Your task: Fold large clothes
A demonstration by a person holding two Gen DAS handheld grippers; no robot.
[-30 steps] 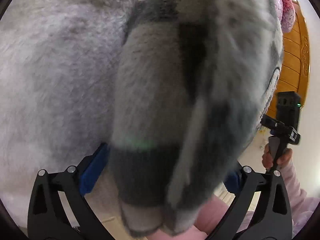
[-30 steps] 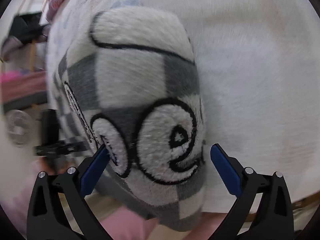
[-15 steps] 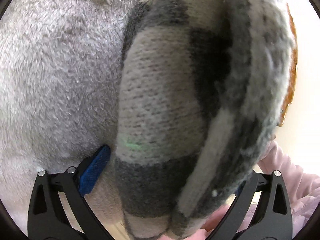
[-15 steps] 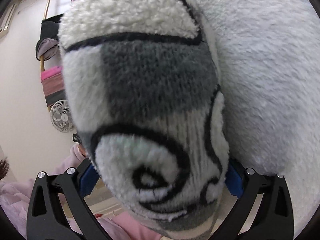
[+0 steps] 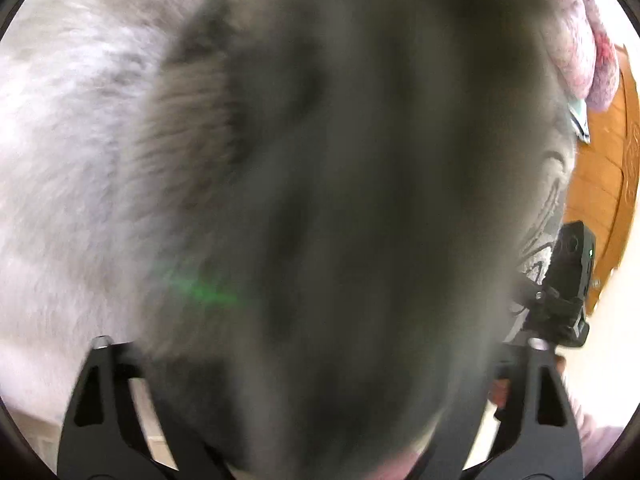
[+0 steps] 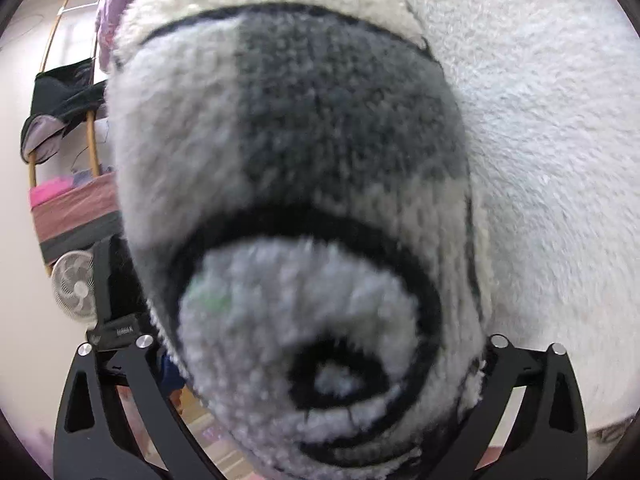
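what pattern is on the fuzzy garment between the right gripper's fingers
Grey and white checks with black outlined shapes on the fuzzy garment, clearest in the right wrist view.

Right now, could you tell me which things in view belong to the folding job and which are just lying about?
Job: fluffy grey-and-white checked garment; left gripper; right gripper.
Lying about: white electric fan; orange wooden door; pink fluffy fabric.

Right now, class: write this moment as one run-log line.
left gripper: jaws just closing, sweater fold between, grip unclear | right gripper: sweater fold between jaws, grip unclear
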